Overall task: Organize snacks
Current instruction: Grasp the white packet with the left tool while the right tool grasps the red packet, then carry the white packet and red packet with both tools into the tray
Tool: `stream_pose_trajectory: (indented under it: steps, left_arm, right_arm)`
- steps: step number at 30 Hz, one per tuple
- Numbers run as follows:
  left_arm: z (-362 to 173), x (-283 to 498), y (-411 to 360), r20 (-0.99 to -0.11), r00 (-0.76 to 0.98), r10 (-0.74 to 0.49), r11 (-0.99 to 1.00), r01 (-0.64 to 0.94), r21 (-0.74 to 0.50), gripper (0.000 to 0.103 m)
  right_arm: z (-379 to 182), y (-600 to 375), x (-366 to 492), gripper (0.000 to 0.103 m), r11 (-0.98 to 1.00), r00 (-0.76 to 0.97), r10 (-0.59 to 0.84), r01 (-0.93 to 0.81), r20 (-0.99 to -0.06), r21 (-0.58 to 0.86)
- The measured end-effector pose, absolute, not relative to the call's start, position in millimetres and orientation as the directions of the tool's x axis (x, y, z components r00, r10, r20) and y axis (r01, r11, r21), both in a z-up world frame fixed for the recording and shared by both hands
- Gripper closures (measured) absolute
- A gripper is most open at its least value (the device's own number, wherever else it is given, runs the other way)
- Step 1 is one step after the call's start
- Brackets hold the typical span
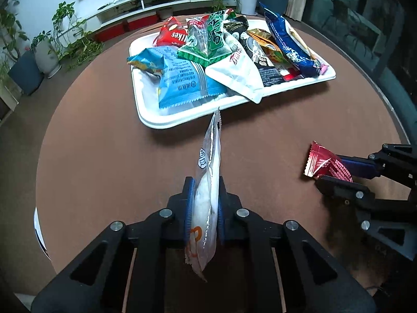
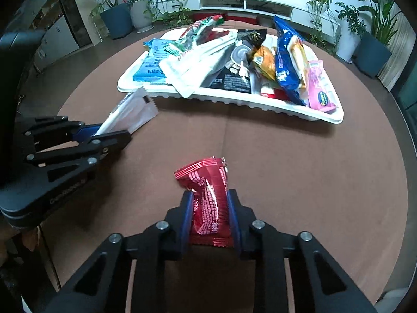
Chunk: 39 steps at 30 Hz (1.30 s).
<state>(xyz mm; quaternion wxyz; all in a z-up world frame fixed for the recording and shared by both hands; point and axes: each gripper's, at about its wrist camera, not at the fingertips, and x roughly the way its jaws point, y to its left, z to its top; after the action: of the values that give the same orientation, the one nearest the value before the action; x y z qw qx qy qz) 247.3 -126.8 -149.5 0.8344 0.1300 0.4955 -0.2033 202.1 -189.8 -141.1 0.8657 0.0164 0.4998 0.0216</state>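
At lower centre, a clear packet (image 1: 208, 182) is pinched edge-on by the left gripper (image 1: 204, 206); a crinkly red packet (image 2: 211, 198) is clamped by the right gripper (image 2: 210, 216). Both are judged light, soft and slippery, best gripped mid-body; the white tray (image 1: 166, 122) is heaped upper centre.

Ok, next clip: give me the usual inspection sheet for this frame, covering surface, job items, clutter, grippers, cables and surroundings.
Surface: round brown table, bare around the tray.
Job's things: white rectangular plastic tray piled with snack packets, including a light blue packet, a white pouch overhanging the rim, a dark blue bag and a pink packet.
Clutter: nothing seen.
Grippers: left gripper shut on a clear-and-white wrapped snack, held edge-up short of the tray; right gripper shut on a crinkled red foil packet.
Cables: loose wires on the white TV unit.
Surroundings: potted plants, dark glass doors.
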Motion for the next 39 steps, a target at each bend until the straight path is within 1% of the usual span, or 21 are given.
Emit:
stream_pose_trajectory:
  steps: [5, 6, 11, 23, 30, 39]
  left_arm:
    - [-149.1, 224.9, -129.8, -0.873, 0.422, -0.246, 0.884, 0.467, -0.024, 0.091]
    - [-148.2, 220.5, -130.1, -0.869, 0.425, -0.254, 0.886, 0.463, -0.032, 0.091]
    - [-140.0, 196.5, -136.0, -0.847, 0.456, -0.274, 0.895, 0.443, -0.051, 0.091]
    - [-111.9, 179.7, -144.6, -0.826, 0.502, -0.256, 0.897, 0.443, -0.009, 0.091]
    - [-98.2, 185.1, -147.2, -0.813, 0.523, -0.256, 0.896, 0.444, 0.003, 0.091]
    - [-73.1, 212.5, -143.7, -0.792, 0.551, -0.262, 0.903, 0.429, 0.0, 0.091]
  right_arm:
    - [-142.4, -196.1, 184.0, 0.078, 0.997, 0.504, 0.074, -0.04, -0.861, 0.063]
    - [-142.1, -199.1, 180.3, 0.084, 0.996, 0.507, 0.087, -0.038, -0.857, 0.078]
    - [-134.1, -214.2, 161.4, 0.084, 0.995, 0.537, 0.09, -0.016, -0.839, 0.097]
    - [-106.3, -241.8, 142.6, 0.084, 0.986, 0.588, 0.127, 0.016, -0.799, 0.168]
    - [-96.7, -265.7, 144.4, 0.084, 0.976, 0.603, 0.145, 0.042, -0.784, 0.213]
    - [-63.7, -292.8, 167.5, 0.084, 0.975, 0.65, 0.128, 0.055, -0.749, 0.214]
